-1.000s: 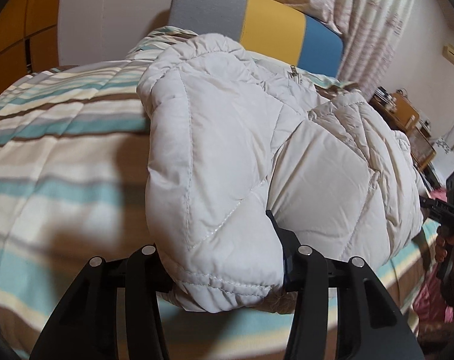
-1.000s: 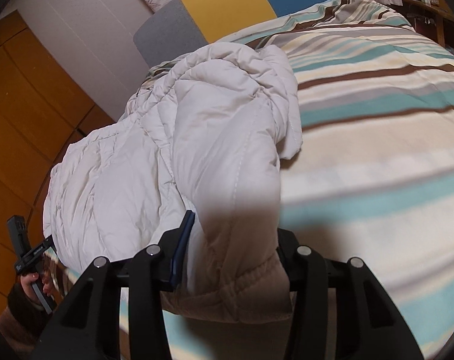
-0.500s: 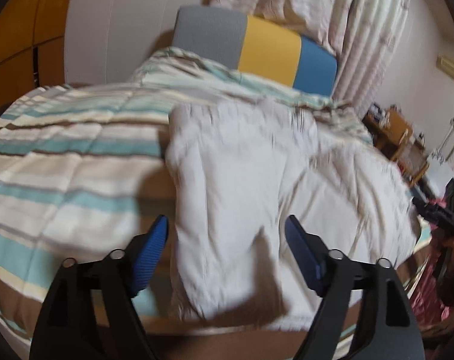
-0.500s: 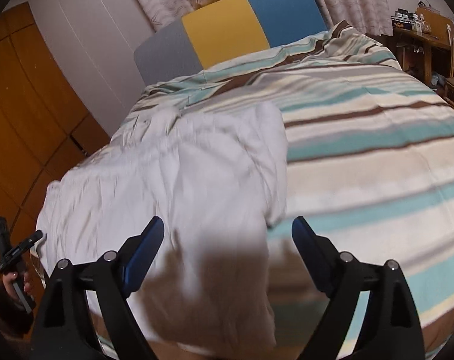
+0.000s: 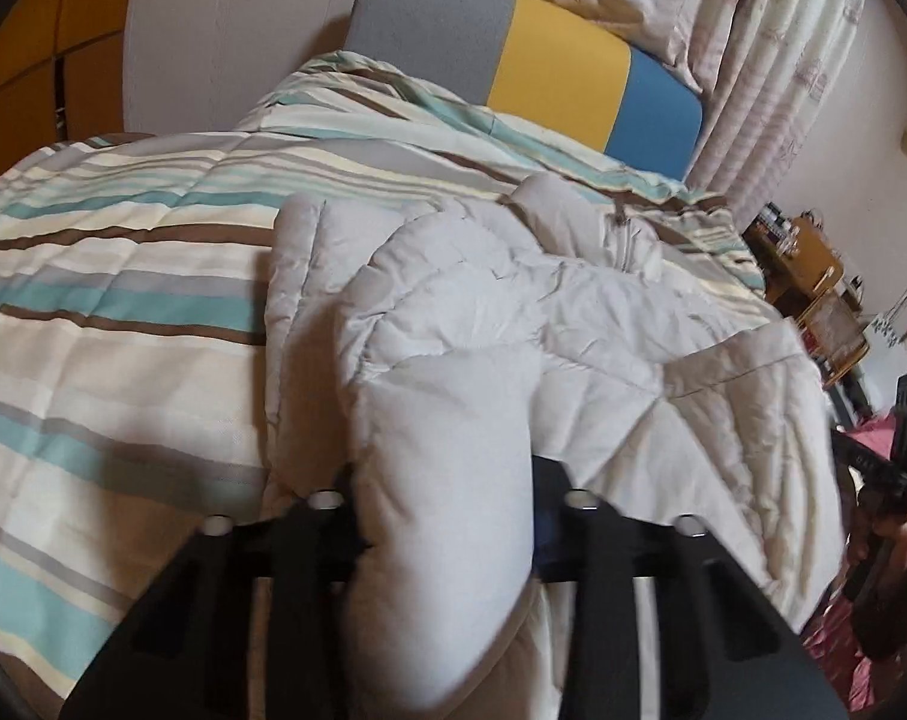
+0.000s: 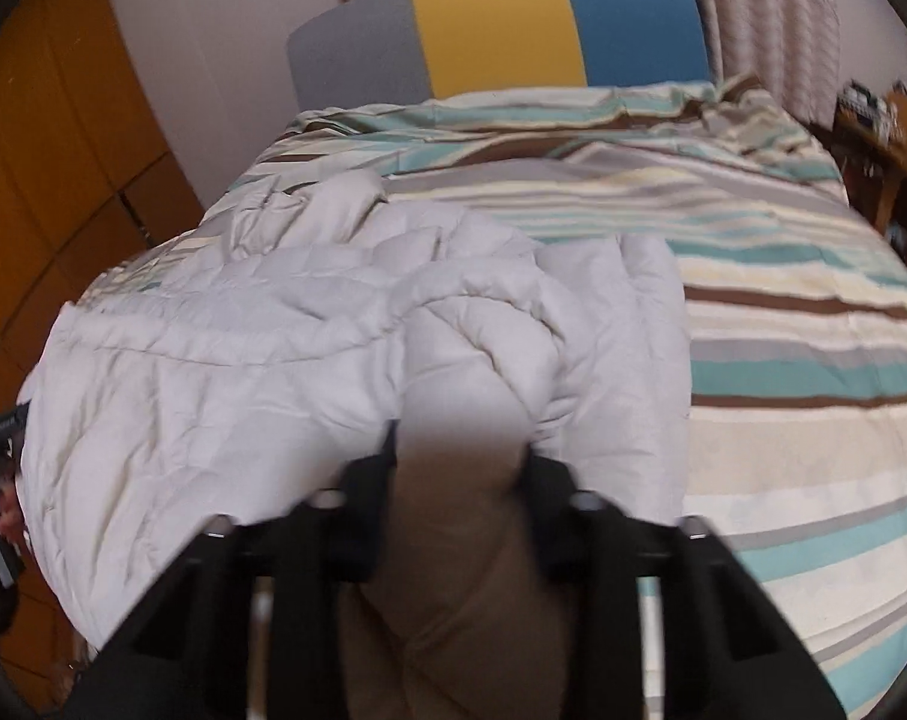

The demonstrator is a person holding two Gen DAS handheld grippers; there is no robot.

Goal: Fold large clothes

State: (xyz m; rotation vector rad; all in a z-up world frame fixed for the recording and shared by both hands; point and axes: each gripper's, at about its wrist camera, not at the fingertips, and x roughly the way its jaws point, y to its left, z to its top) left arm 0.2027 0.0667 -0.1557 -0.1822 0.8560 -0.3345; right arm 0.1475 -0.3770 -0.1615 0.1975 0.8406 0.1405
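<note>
Setting: a home bedroom. A bed (image 5: 123, 312) carries a quilt striped in teal, brown and cream, backed by a headboard (image 6: 501, 36) in grey, yellow and blue panels. Patterned curtains (image 5: 765, 42) hang behind it. Orange-brown wardrobe doors (image 6: 51, 138) and cluttered wooden furniture (image 5: 813, 282) flank the bed.

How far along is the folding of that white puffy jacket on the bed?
Partly done. The jacket already lies doubled over on the striped quilt. In hand: the left gripper and right gripper are each closing on a bunch of its near edge. Left: carrying that edge over and flattening the bulky bundle.
</note>
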